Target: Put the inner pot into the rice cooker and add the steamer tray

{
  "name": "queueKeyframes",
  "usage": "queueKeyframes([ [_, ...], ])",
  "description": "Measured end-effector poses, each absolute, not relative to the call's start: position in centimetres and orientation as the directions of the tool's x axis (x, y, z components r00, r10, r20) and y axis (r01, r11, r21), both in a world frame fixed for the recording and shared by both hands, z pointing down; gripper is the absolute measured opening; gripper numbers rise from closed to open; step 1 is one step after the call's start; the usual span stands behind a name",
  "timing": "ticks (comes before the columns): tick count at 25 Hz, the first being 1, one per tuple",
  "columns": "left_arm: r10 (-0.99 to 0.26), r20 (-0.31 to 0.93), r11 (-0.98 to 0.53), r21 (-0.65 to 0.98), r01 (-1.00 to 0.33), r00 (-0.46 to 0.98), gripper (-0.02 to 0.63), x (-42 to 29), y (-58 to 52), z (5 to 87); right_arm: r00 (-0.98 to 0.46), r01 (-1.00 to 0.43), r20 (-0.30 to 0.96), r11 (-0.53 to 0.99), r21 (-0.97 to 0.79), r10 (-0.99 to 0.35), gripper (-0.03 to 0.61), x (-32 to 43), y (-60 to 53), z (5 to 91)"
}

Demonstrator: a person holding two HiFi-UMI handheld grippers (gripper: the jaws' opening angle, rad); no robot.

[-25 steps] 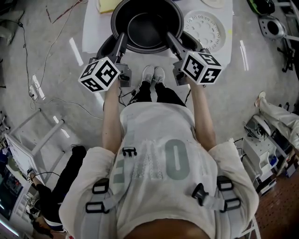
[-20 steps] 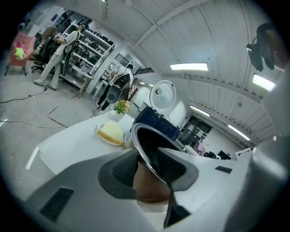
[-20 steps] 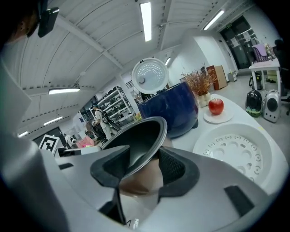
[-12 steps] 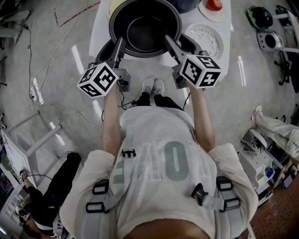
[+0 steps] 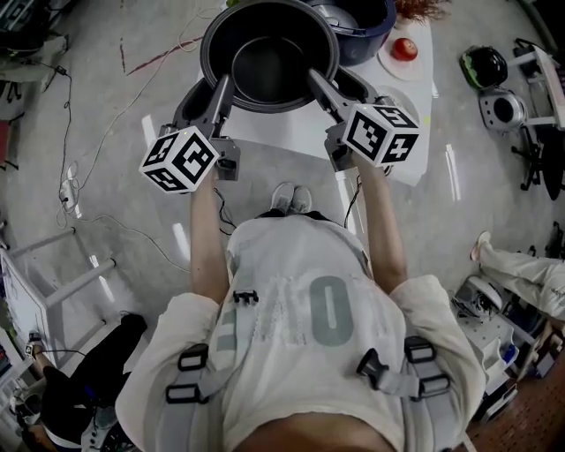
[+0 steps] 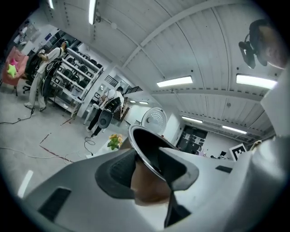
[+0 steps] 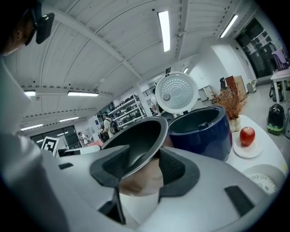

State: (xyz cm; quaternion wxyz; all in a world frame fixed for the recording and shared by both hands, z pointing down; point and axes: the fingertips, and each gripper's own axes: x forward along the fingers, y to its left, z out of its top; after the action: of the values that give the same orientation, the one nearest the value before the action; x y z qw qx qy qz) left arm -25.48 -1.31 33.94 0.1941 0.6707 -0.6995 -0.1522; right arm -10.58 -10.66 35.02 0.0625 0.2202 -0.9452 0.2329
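Observation:
The black inner pot (image 5: 269, 51) hangs in the air above the near edge of the white table (image 5: 388, 146). My left gripper (image 5: 222, 86) is shut on the pot's left rim, and my right gripper (image 5: 319, 81) is shut on its right rim. In the left gripper view the pot's rim (image 6: 144, 147) runs between the pads of the left gripper (image 6: 147, 170). In the right gripper view the pot (image 7: 136, 136) sits likewise in the right gripper (image 7: 140, 167). The dark blue rice cooker (image 7: 204, 130) stands just behind with its lid (image 7: 176, 93) up. The white steamer tray (image 7: 267, 179) lies on the table at the right.
A red apple (image 5: 404, 48) on a small plate and a vase of dried twigs (image 7: 231, 102) stand right of the cooker (image 5: 357, 19). Yellow flowers (image 6: 114, 141) are at the table's far left. Cables and gear (image 5: 503, 106) lie on the floor; people stand by shelves (image 6: 50, 77).
Both grippers have risen with the pot held between them, lifting it off the table. The cooker and the apple have come into the head view at the top.

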Motion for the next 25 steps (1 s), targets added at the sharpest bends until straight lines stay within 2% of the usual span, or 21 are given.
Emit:
queueKeyframes([
  [7,-1.0,-0.015,-0.009,0.407,-0.913,0.003,0.146,-28.3,-2.0,29.2,-0.892,-0.452,0.154,0.819,-0.354,-0.425,0.209,-13.3,-10.9,30.4],
  [14,-0.991,-0.098,-0.116,0.312,-0.943,0.089,0.149,-29.0,-6.3,22.1,-0.864,-0.487,0.057,0.802,-0.346,-0.499,0.209,-13.6,-14.3,24.3],
  [25,-0.96,-0.113,-0.277,0.254,-0.927,0.256,0.152,-25.3,-16.4,18.4,-0.77,-0.614,0.055,0.714,-0.338,-0.636,0.209,-8.9,-21.8,21.0],
])
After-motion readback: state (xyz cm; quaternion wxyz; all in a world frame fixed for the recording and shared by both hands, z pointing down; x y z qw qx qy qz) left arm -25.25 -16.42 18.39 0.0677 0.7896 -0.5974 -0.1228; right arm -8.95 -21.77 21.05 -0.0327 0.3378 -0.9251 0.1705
